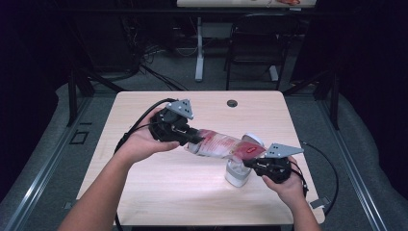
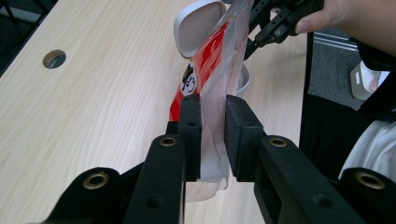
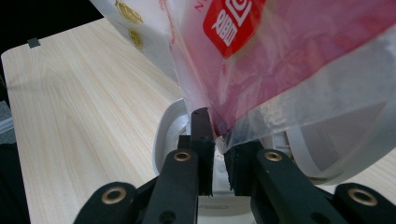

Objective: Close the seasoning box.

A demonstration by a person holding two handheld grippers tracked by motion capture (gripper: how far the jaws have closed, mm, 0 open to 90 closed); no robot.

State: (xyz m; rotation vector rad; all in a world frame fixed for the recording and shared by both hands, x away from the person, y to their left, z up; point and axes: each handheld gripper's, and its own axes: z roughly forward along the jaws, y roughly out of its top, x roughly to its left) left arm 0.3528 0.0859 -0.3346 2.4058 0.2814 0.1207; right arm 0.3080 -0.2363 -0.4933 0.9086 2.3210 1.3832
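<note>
High view: clear red-printed plastic bag [image 1: 223, 145] spans between left gripper [image 1: 191, 136] and right gripper [image 1: 246, 163], each clamped on one end, above white lidded container [image 1: 236, 174] on pale wooden tabletop [image 1: 144, 178]; dark room.

No full word can be read. On the clear plastic bag [image 3: 280, 60], a red label [image 3: 231, 23] with white characters, not legible, is seen toward 11 o'clock; gold round seals [image 3: 128, 14] are printed farther left.

Bright overhead light on the table [image 1: 144, 192]; surroundings dark, nearby bag [image 3: 299, 60] blurred.
</note>
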